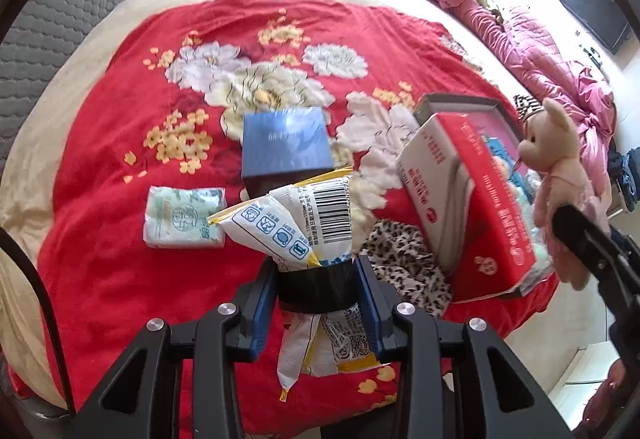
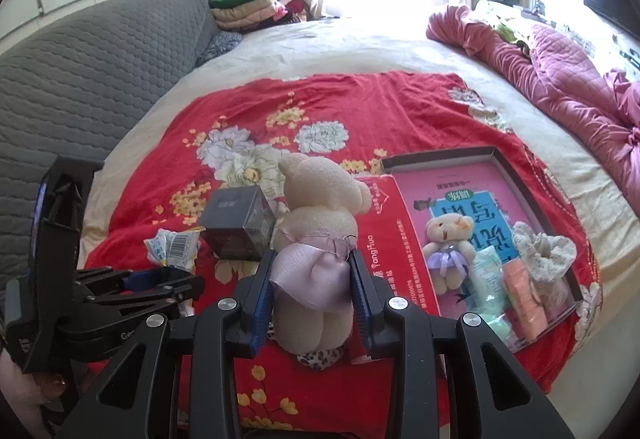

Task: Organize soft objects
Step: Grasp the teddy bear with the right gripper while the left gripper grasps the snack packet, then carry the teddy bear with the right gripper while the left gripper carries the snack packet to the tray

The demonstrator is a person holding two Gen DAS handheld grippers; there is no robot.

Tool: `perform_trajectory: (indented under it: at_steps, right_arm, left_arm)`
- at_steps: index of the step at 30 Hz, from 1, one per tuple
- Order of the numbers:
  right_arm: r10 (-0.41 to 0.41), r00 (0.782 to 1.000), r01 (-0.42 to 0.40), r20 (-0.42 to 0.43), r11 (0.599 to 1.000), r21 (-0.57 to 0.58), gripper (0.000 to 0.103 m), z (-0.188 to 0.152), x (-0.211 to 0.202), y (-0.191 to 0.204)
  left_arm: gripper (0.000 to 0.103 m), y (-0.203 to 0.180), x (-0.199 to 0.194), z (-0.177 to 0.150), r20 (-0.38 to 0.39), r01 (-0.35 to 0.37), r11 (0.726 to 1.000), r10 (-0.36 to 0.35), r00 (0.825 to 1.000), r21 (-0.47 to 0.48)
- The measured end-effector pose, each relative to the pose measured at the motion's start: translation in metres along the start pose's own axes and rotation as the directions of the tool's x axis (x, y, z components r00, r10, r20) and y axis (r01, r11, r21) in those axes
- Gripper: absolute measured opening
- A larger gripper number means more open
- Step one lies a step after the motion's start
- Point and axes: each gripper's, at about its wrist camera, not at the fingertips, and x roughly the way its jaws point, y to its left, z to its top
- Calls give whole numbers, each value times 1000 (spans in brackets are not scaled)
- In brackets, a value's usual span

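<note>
My left gripper (image 1: 318, 279) is shut on a white and yellow tissue packet (image 1: 296, 227), squeezed at its middle and lifted above the red floral blanket (image 1: 120, 271). My right gripper (image 2: 310, 279) is shut on a cream teddy bear in a lilac dress (image 2: 316, 235), held upright off the bed. The same bear (image 1: 560, 175) shows at the right of the left wrist view. To the right lies a shallow open box (image 2: 496, 155) holding a smaller teddy bear (image 2: 446, 239), tissue packs (image 2: 490, 279) and a floral scrunchie (image 2: 544, 247).
A green tissue pack (image 1: 184, 217) and a blue box (image 1: 286, 145) lie on the blanket, a leopard-print cloth (image 1: 404, 263) near the red box lid (image 1: 472, 199). A pink quilt (image 2: 560, 79) is bunched at the right; a grey headboard (image 2: 80, 79) at the left.
</note>
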Motion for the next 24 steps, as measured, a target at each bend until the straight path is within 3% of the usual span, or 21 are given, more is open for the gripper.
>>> perform_trajectory:
  at_steps: [10,24]
  right_arm:
    - [-10,998,8,62,999,35,36,4,-31,-11]
    - [-47,989,34,139,995,95,36,9,-65,-44]
  left_arm:
    - [38,-19,-34,2,54,-2,1000,0,999,27]
    - [38,-58,-55,3,90,47,996,-53,994,74]
